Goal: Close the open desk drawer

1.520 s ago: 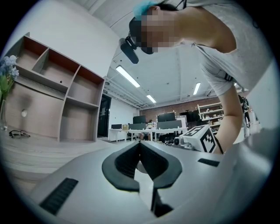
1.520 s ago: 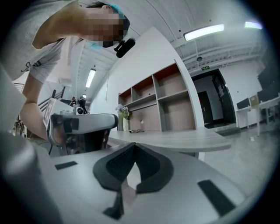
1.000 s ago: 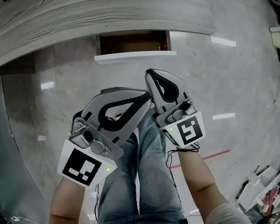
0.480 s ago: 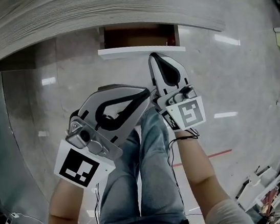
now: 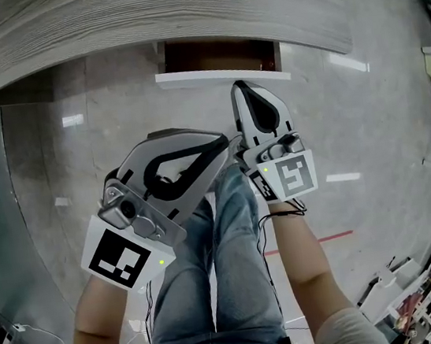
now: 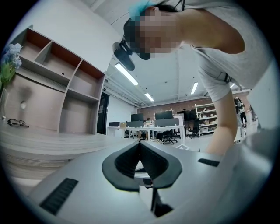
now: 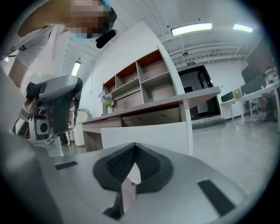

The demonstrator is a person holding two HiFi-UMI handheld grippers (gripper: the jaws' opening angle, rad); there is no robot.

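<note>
Right gripper point(image 5: 239, 88), jaws together, near drawer front point(image 5: 202, 76)

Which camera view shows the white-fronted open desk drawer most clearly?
The head view: the white-fronted drawer stands pulled out, its brown inside visible from above. The right gripper view shows only its white front. The left gripper view misses it.

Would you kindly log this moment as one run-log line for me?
drawer: open | right gripper: shut, empty, aimed at its white front | left gripper: shut, empty

On the left gripper point(image 6: 139, 144) the fingers point(image 6: 124, 162) meet at their tips, a shelf unit point(image 6: 65, 92) off left.
</note>
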